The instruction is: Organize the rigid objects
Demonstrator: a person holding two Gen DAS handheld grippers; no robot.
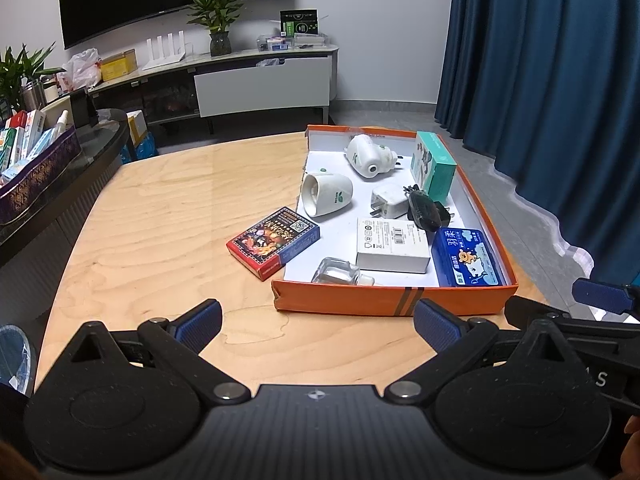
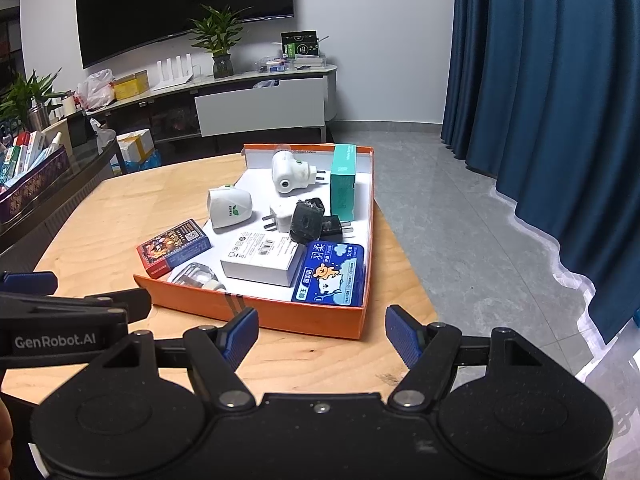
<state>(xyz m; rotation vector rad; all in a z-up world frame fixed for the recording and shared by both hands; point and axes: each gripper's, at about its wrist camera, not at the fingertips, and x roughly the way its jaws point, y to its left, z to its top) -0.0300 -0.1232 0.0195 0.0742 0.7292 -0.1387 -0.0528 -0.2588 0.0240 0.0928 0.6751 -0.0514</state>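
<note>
Both of my tongs hang low over the near edge of the wooden table (image 1: 160,208): my left gripper (image 1: 318,324) is spread wide with nothing between its blue pads, and my right gripper (image 2: 322,334) is gaping too, empty. Straight ahead at twelve o'clock from the right one sits the orange tray (image 2: 280,314), a shallow box lid with a white floor. Inside, nearest me, a blue tissue pack (image 2: 332,276) fills the five o'clock corner, with a flat white box (image 2: 264,260) just beside it at its nine o'clock and a clear glass bottle (image 2: 196,274) lying in the seven o'clock corner. Further back, a black adapter (image 2: 306,220) touches a white plug charger (image 2: 280,214); a teal carton (image 2: 343,184) stands against the three o'clock wall, and a white plug-in diffuser (image 2: 286,170) lies at twelve o'clock. A second white diffuser (image 2: 230,208) lies over the nine o'clock side. Half over that same open edge rests a red-and-blue card box (image 2: 174,248), partly on the table. Off at ten o'clock stand a purple basket (image 1: 38,172) of cartons and a TV cabinet (image 1: 240,80); blue curtains (image 1: 540,80) hang at two o'clock.
</note>
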